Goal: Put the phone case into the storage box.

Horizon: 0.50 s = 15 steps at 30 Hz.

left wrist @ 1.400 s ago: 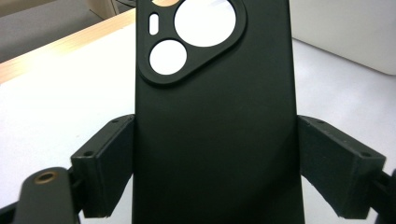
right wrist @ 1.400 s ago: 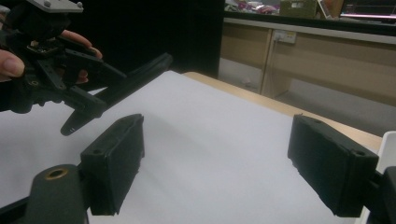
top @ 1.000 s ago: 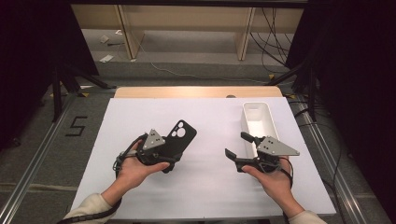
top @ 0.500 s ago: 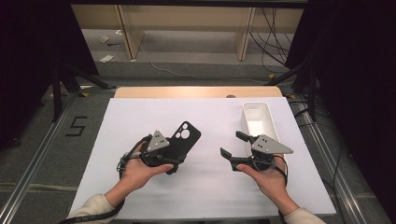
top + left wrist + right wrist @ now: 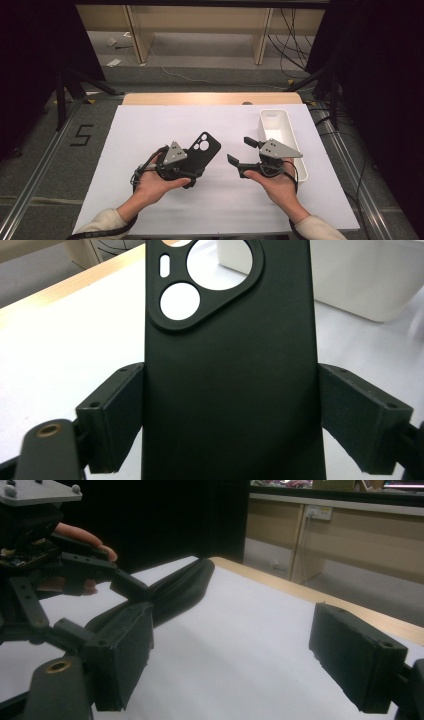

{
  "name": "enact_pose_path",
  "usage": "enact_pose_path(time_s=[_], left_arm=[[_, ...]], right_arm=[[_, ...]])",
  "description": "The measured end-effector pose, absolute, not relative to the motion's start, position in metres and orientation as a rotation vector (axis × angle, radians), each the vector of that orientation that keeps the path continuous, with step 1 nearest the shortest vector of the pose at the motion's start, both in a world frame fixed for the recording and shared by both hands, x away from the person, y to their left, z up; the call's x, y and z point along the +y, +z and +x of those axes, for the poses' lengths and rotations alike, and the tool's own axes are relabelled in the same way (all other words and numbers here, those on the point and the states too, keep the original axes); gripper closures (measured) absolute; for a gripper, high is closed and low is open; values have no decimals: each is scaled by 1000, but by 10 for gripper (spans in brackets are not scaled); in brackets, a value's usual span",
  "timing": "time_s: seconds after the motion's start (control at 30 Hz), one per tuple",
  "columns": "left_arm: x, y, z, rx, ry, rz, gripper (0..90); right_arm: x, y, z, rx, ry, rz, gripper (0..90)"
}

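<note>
My left tongs (image 5: 196, 169) clamp the black phone case (image 5: 202, 152) by its edges, right tongs (image 5: 240, 152) gaping empty: the case may twist loose if bumped.

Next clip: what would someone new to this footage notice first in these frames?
A black phone case with round camera cut-outs, clamped across its width by the left gripper near the middle of the white table. Next, the right gripper, jaws open with nothing between them, pointing toward the case from the right. Behind that gripper a white bin sits near the table's right edge.
</note>
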State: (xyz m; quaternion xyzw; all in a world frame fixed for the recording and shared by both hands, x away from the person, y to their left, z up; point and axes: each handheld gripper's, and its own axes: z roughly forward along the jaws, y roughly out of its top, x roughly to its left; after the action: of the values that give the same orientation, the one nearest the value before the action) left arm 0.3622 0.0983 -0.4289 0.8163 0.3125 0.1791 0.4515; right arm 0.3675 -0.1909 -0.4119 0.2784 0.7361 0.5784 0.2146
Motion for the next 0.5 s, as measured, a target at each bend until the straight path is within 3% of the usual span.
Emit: enact_pose_path(time_s=[0.5], left_arm=[[84, -432, 361, 731, 435, 2032, 154]], right_arm=[[-171, -412, 389, 2054, 1629, 793, 192]])
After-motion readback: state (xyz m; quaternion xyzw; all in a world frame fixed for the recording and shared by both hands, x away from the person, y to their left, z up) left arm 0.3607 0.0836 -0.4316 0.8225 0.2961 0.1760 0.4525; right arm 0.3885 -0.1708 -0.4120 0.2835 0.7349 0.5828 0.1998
